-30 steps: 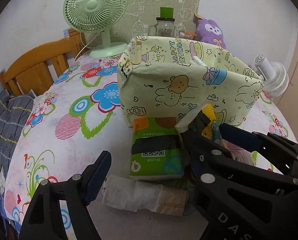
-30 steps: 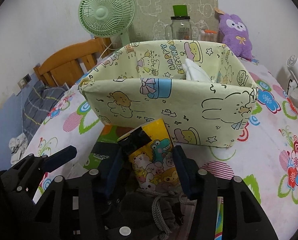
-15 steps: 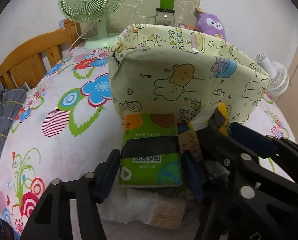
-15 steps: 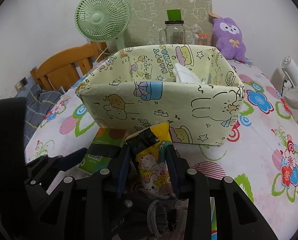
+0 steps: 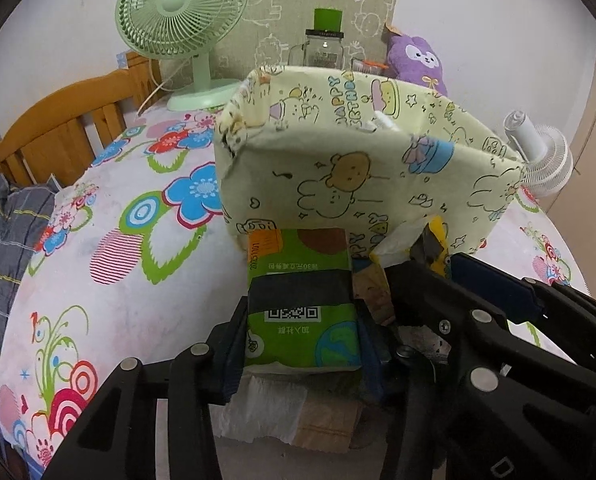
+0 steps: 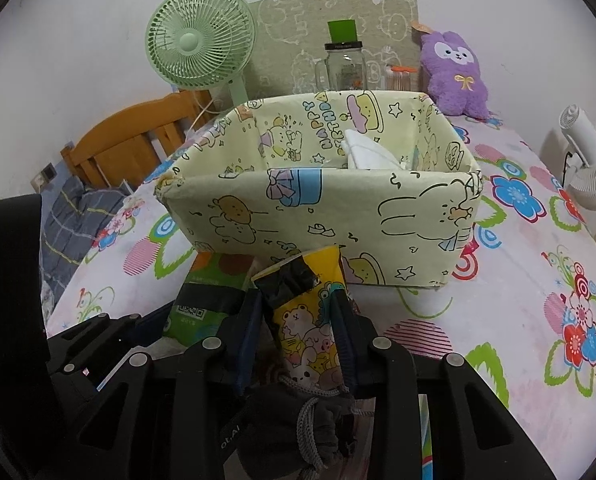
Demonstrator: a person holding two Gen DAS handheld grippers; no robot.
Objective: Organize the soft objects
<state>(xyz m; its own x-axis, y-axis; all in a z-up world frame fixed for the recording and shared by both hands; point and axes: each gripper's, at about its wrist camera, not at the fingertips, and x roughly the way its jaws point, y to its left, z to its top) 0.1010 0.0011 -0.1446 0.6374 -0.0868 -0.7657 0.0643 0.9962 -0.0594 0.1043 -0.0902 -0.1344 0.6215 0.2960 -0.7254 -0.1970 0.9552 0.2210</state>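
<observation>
Green plastic-wrapped tissue pack (image 5: 302, 312), lower centre, now squeezed by left gripper (image 5: 300, 344) after jaws just closing; yellow cartoon-print tissue pack (image 6: 306, 320) pinched by right gripper (image 6: 298, 340). Ready for lifting into pale-yellow cartoon fabric box (image 6: 318, 216), probably.

The fabric storage box (image 6: 318, 216) stands directly ahead, its near wall blocking the centre of the frame. Open floral bench (image 6: 538, 320) lies at right; the green fan (image 5: 181, 12) crowds the upper left.

Left claw (image 5: 300, 334) has just been closing, pads pinching a pack between them. Right claw (image 6: 298, 332), at its three o'clock, has closed too, clamping another.
</observation>
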